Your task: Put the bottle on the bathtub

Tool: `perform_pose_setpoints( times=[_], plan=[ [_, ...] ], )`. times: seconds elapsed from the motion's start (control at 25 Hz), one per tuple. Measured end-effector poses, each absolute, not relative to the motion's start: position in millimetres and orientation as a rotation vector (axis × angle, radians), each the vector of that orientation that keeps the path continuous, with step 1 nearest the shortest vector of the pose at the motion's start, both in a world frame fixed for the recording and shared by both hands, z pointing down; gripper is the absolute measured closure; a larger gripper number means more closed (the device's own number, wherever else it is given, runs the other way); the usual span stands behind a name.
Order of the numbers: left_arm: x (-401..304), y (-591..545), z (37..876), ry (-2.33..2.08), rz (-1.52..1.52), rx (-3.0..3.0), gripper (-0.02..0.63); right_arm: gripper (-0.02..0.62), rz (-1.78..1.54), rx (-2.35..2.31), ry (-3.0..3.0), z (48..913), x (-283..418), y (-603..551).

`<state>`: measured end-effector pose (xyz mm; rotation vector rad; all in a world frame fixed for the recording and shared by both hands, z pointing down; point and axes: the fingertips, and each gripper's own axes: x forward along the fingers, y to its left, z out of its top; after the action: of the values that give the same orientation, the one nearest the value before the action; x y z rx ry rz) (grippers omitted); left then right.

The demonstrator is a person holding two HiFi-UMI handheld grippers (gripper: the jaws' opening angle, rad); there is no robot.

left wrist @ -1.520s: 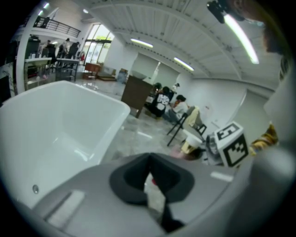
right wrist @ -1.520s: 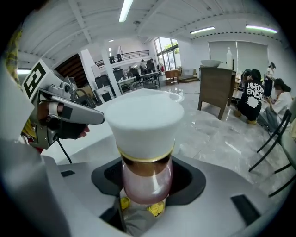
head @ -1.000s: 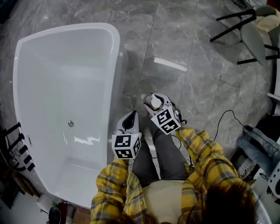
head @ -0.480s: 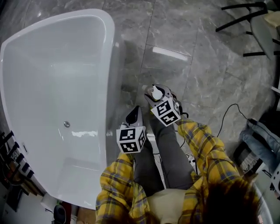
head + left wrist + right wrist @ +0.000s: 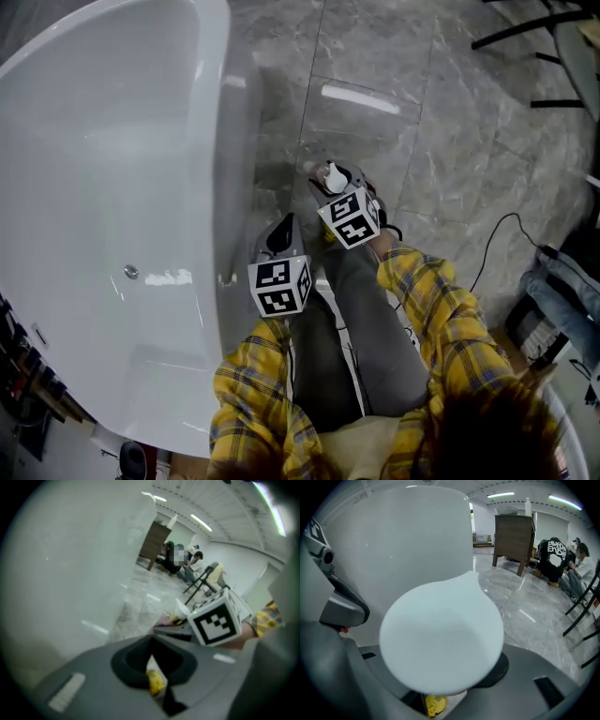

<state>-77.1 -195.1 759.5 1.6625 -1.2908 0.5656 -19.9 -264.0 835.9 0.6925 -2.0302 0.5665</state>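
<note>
While the right gripper is clamping the white-capped, yellow-labelled bottle upright, cap pointing up, the bottle is hanging over open grey marble-tile floor, near the glossy white bathtub rim but apart from it. The left gripper is holding its jaws together, empty.

Grey marble floor, glossy. Black cable lies on it at right. Black chair legs beyond. Brown cabinet stands near seated people.
</note>
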Motion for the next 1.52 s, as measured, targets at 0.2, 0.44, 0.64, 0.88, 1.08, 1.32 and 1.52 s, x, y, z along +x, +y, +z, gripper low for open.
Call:
perform_pose_setpoints(
  times=[0.2,0.44,0.64,0.88,1.08,1.32,1.52],
  plan=[
    [-76,-194,793,-1.275,0.595,1.665,0.597,0.37,0.585,0.709,-2.008,868,-21,-264],
    [-67,-186,825,-1.266,0.604,1.664,0.597,0.37,0.578,0.699,-2.003,902,-22,-263],
    [-62,-176,849,-1.246,0.633,1.661,0.597,0.37,0.594,0.693,-1.99,926,-23,-260],
    [-62,-171,871,-1.237,0.669,1.665,0.597,0.37,0.612,0.703,-1.98,951,-20,-258],
    [-64,-163,883,-1.237,0.691,1.663,0.597,0.37,0.608,0.716,-1.981,966,-23,-254],
    [-65,-162,888,-1.214,0.674,1.68,0.597,0.37,0.584,0.724,-1.986,975,-26,-249],
    [-68,-161,887,-1.221,0.664,1.687,0.597,0.37,0.554,0.716,-2.007,975,-26,-245]
  ],
)
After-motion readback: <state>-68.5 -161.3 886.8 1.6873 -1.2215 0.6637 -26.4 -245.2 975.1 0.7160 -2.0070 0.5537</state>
